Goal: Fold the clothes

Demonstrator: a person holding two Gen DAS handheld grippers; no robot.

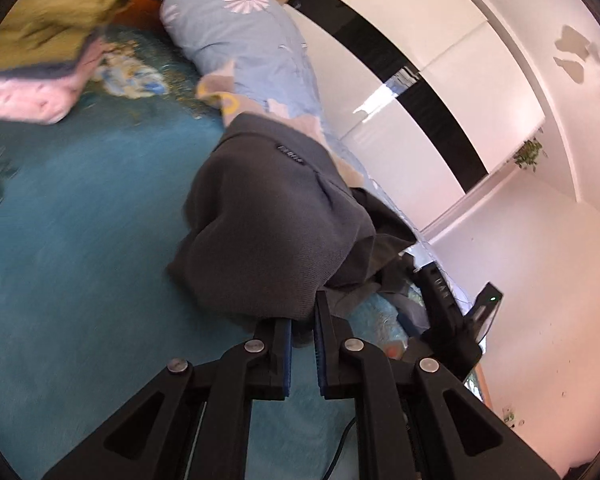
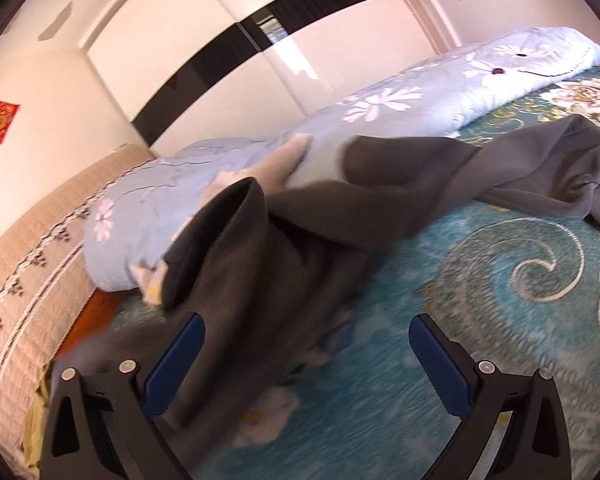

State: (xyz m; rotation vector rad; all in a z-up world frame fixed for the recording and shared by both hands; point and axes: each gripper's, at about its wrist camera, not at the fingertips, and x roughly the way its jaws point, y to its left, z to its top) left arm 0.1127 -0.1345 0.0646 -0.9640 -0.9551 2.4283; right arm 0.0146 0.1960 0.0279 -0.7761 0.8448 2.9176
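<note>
1. While the dark grey sweater lies bunched on the teal patterned bedspread, the left gripper is clenched on its near edge, the blue pads close together with knit fabric between them.
2. Seen from the right wrist, the right gripper stands released, its jaws spread wide; a fold of the same sweater drapes down between them, nearer its left finger, and whether it touches that pad is hard to tell through the blur.
3. From the right jaws the garment's long axis runs away and to the right, ending in a crumpled part well apart from them, while its middle rests against the rolled pale blue floral quilt.
4. The turning relation, as a judgement: the left gripper already has cloth, and the right is nearest the hanging fold, so closing there would give two held points for spreading the sweater flat.
5. No containers show; a stack of folded items, green over pink, sits on the bedspread well apart from the sweater.
6. Folding looks barely begun, since the sweater is still heaped and twisted.
</note>
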